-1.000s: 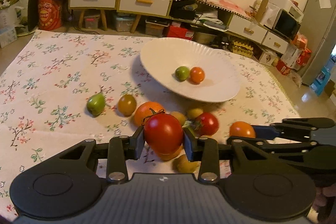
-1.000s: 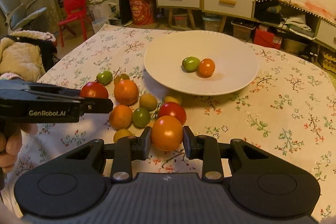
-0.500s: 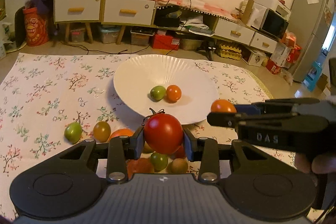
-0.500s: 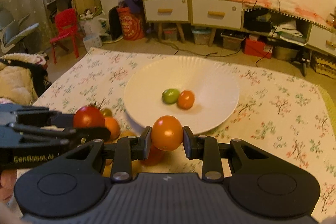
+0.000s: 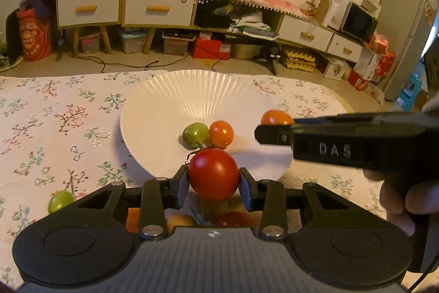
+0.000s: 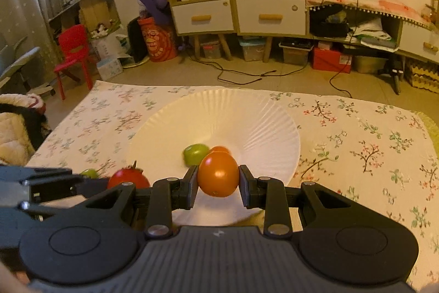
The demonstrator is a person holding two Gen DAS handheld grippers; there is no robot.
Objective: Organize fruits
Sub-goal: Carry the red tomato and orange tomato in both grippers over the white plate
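Left wrist: orange tomato [image 5: 275, 117] half-hidden behind right gripper [image 5: 271, 132]

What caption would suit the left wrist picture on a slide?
Left gripper carries a red tomato toward the white plate, beside the right gripper's orange tomato.

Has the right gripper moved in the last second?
Yes. The right gripper, holding the orange tomato, has advanced from the fruit pile to over the white plate.

"DAS" — right gripper [image 5: 277, 125] (side).
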